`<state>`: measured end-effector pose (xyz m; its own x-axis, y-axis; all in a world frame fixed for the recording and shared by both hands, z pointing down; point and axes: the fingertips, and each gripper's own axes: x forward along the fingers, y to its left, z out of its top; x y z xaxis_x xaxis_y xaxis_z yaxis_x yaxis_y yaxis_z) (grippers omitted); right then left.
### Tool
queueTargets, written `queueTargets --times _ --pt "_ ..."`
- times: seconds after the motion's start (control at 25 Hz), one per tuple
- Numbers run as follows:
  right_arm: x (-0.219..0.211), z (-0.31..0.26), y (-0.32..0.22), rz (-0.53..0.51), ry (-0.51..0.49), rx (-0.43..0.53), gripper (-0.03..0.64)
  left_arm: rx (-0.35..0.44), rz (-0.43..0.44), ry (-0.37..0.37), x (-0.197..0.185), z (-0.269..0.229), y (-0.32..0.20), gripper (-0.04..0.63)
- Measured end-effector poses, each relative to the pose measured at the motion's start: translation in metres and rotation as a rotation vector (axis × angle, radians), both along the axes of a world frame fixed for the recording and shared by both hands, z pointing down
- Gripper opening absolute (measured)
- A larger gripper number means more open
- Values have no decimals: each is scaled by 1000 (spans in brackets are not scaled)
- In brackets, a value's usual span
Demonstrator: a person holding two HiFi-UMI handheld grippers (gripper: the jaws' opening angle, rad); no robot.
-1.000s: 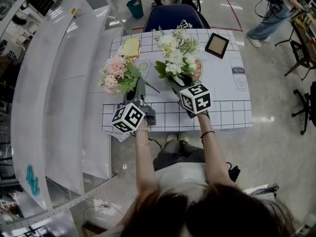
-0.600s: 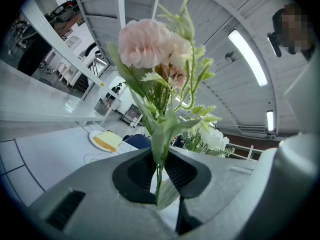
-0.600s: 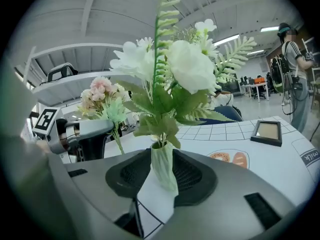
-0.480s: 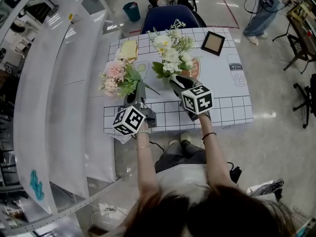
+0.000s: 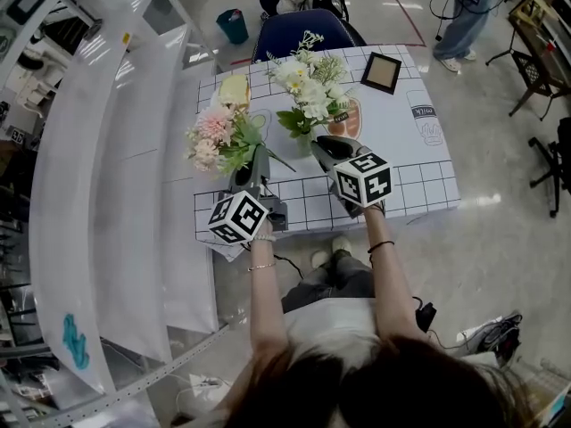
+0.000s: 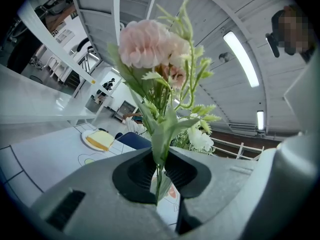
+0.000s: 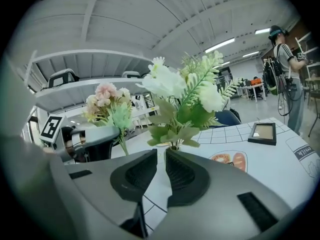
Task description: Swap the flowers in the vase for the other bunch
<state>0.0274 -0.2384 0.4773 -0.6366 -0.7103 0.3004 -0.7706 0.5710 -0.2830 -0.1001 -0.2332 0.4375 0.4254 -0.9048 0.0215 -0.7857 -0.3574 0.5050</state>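
- Head view, holding: the left gripper [image 5: 253,157] carries the pink bunch [image 5: 214,136] upright over the left part of the table [image 5: 410,163]. It is off to one side of the work and is judged to be held ready for the vase. The right gripper [image 5: 325,144] sits low at the foot of the white bunch [image 5: 308,96], the bunch due to come out. The vase cannot be made out and is presumably hidden behind that gripper.
- Head view, room: the near table edge runs just below both grippers. A shelf [image 5: 107,150] flanks the left side. A plate [image 5: 235,89] and a picture frame [image 5: 382,72] lie toward the far edge. The bare cloth right of the white bunch is the open ground.
- Left gripper view: the jaws are clamped on the thin green stems, with the blooms standing free above. The low grip spares the flowers.
- Right gripper view: the jaws have just been closing and now stand at a narrow slit. The white stems run into the tips and appear pinched there. The pink bunch stands near on the left, so a straight lift is judged safer than a leftward sweep.
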Motion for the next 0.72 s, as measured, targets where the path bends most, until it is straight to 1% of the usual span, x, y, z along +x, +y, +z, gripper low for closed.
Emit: queueTargets --times 0.44,0.72 --pt "-7 -27 21 18 -91 45 20 7 23 16 -12 3 24 54" --pt "-13 -37 30 29 -109 86 9 31 42 19 -17 1 31 54"
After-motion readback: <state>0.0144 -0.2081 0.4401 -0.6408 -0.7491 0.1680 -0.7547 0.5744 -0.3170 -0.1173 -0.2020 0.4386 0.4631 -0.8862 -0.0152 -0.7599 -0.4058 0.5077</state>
